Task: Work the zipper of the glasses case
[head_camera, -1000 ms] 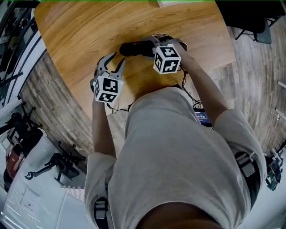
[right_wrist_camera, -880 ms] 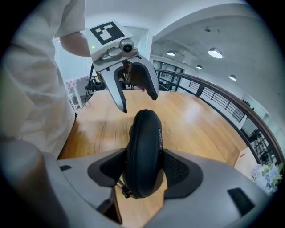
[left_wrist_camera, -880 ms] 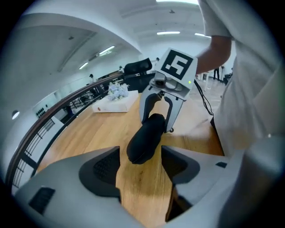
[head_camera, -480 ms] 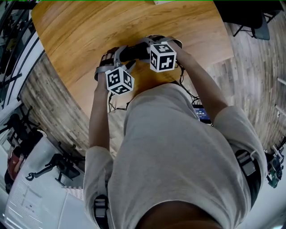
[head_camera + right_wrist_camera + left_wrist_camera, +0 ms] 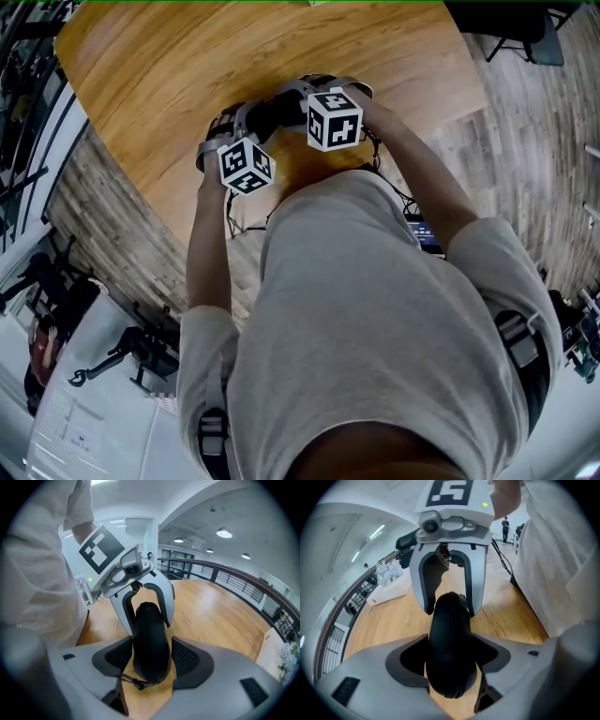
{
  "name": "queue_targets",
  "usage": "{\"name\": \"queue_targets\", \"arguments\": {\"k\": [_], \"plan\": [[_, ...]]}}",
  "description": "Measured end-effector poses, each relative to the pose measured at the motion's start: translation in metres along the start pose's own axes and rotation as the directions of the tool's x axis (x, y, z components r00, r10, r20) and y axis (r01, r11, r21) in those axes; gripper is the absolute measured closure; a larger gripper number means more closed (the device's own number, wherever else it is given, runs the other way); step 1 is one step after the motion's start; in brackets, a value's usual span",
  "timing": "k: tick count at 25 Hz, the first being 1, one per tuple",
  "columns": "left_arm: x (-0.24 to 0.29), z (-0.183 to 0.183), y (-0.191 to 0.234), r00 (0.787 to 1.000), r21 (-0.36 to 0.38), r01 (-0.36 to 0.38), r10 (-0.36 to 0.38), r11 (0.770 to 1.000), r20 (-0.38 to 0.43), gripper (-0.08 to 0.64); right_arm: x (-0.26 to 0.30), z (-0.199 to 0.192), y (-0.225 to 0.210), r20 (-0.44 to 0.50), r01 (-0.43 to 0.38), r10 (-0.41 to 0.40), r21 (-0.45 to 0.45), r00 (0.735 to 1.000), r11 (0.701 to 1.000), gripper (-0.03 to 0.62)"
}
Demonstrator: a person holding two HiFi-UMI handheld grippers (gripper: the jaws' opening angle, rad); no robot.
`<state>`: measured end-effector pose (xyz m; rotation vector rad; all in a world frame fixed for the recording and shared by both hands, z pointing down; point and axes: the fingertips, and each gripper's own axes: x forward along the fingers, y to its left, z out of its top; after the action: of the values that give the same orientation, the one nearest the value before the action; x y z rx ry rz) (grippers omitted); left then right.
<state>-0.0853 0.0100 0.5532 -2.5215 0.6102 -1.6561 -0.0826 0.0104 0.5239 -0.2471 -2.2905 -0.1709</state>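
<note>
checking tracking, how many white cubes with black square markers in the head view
2. One white cube with black square markers is at left, over the wooden table's near edge; the other is up-right of it, beside the black glasses case. None seems hidden.

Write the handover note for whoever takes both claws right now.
Left claw: open. Its jaws have just been opening and now straddle one end of the glasses case without pressing it.
Right claw: shut on the case's other end, over the wooden table.
Zipper pull: hangs free at the right claw's end; neither claw has it.
Done: case secured.
Left: probably clamp with the left claw, then take the pull and run the zipper. How far it is zipped doesn't show.
</note>
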Motion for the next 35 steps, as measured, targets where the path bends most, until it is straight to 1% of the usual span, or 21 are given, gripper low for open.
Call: {"name": "queue_targets", "arguments": {"k": [1, 2, 3, 4, 6, 8, 9, 10, 11, 13, 15, 17, 18, 19, 20, 22, 24, 27, 28, 31, 35], "plan": [[-0.001, -0.001, 0.003, 1.0, -0.035, -0.004, 0.004, 0.999, 0.015, 0.26, -0.003, 0.0, -0.004, 0.025, 0.025, -0.026, 0.03, 0.999, 0.999, 0.313], [-0.002, -0.002, 0.005, 1.0, -0.058, -0.01, 0.012, 0.998, 0.028, 0.262, -0.007, 0.001, -0.007, 0.063, 0.041, -0.046, 0.081, 0.997, 0.996, 0.313], [-0.004, -0.004, 0.008, 0.999, -0.069, -0.017, 0.02, 0.997, 0.038, 0.262, -0.013, 0.002, -0.01, 0.111, 0.045, -0.063, 0.152, 0.992, 0.987, 0.313], [-0.005, -0.006, 0.009, 0.999, -0.072, -0.024, 0.027, 0.997, 0.046, 0.264, -0.018, 0.003, -0.012, 0.165, 0.038, -0.078, 0.234, 0.983, 0.971, 0.313], [-0.009, -0.01, 0.01, 0.997, -0.072, -0.034, 0.039, 0.997, 0.067, 0.265, -0.029, 0.005, -0.016, 0.272, -0.006, -0.106, 0.381, 0.956, 0.924, 0.313], [-0.014, -0.011, 0.011, 0.994, -0.081, -0.045, 0.053, 0.996, 0.097, 0.267, -0.04, 0.004, -0.016, 0.364, -0.07, -0.127, 0.481, 0.923, 0.874, 0.318], [-0.016, -0.011, 0.011, 0.992, -0.09, -0.05, 0.06, 0.995, 0.11, 0.268, -0.046, 0.001, -0.017, 0.399, -0.093, -0.145, 0.52, 0.905, 0.849, 0.372], [-0.018, -0.012, 0.012, 0.991, -0.101, -0.052, 0.064, 0.994, 0.121, 0.268, -0.051, -0.002, -0.019, 0.424, -0.105, -0.172, 0.556, 0.889, 0.825, 0.541], [-0.02, -0.013, 0.012, 0.99, -0.112, -0.051, 0.066, 0.992, 0.128, 0.268, -0.055, -0.007, -0.021, 0.438, -0.109, -0.204, 0.589, 0.875, 0.801, 0.558], [-0.022, -0.014, 0.011, 0.989, -0.127, -0.047, 0.064, 0.991, 0.134, 0.268, -0.058, -0.017, -0.026, 0.437, -0.101, -0.261, 0.648, 0.861, 0.755, 0.557], [-0.023, -0.015, 0.011, 0.988, -0.135, -0.045, 0.064, 0.99, 0.141, 0.268, -0.054, -0.026, -0.026, 0.423, -0.107, -0.284, 0.695, 0.861, 0.711, 0.555], [-0.023, -0.015, 0.011, 0.987, -0.142, -0.041, 0.062, 0.989, 0.147, 0.268, -0.046, -0.032, -0.021, 0.431, -0.157, -0.266, 0.726, 0.862, 0.67, 0.554], [-0.023, -0.015, 0.01, 0.987, -0.144, -0.036, 0.057, 0.989, 0.147, 0.269, -0.042, -0.033, -0.018, 0.44, -0.184, -0.254, 0.736, 0.861, 0.652, 0.535], [-0.021, -0.017, 0.009, 0.988, -0.143, -0.03, 0.051, 0.989, 0.144, 0.268, -0.038, -0.035, -0.016, 0.446, -0.204, -0.244, 0.743, 0.861, 0.638, 0.499], [-0.02, -0.018, 0.008, 0.989, -0.14, -0.026, 0.045, 0.99, 0.141, 0.268, -0.034, -0.036, -0.014, 0.448, -0.215, -0.238, 0.747, 0.862, 0.629, 0.472], [-0.018, -0.019, 0.007, 0.99, -0.14, -0.02, 0.039, 0.99, 0.139, 0.269, -0.028, -0.04, -0.012, 0.437, -0.216, -0.229, 0.754, 0.87, 0.621, 0.471], [-0.017, -0.02, 0.007, 0.989, -0.143, -0.016, 0.037, 0.99, 0.141, 0.269, -0.023, -0.042, -0.012, 0.422, -0.208, -0.219, 0.756, 0.88, 0.62, 0.471], [-0.015, -0.02, 0.004, 0.99, -0.138, -0.007, 0.027, 0.99, 0.139, 0.269, -0.019, -0.041, -0.014, 0.413, -0.197, -0.218, 0.753, 0.884, 0.628, 0.476], [-0.014, -0.02, 0.003, 0.99, -0.139, -0.004, 0.023, 0.99, 0.137, 0.27, -0.019, -0.04, -0.015, 0.414, -0.195, -0.221, 0.751, 0.883, 0.631, 0.496], [-0.013, -0.023, 0.003, 0.991, -0.15, 0.003, 0.017, 0.989, 0.132, 0.27, -0.018, -0.038, -0.017, 0.419, -0.196, -0.22, 0.746, 0.881, 0.637, 0.512], [-0.011, -0.027, 0.001, 0.991, -0.166, 0.014, 0.009, 0.986, 0.135, 0.27, -0.015, -0.04, -0.013, 0.395, -0.184, -0.187, 0.731, 0.899, 0.657, 0.523]]}}
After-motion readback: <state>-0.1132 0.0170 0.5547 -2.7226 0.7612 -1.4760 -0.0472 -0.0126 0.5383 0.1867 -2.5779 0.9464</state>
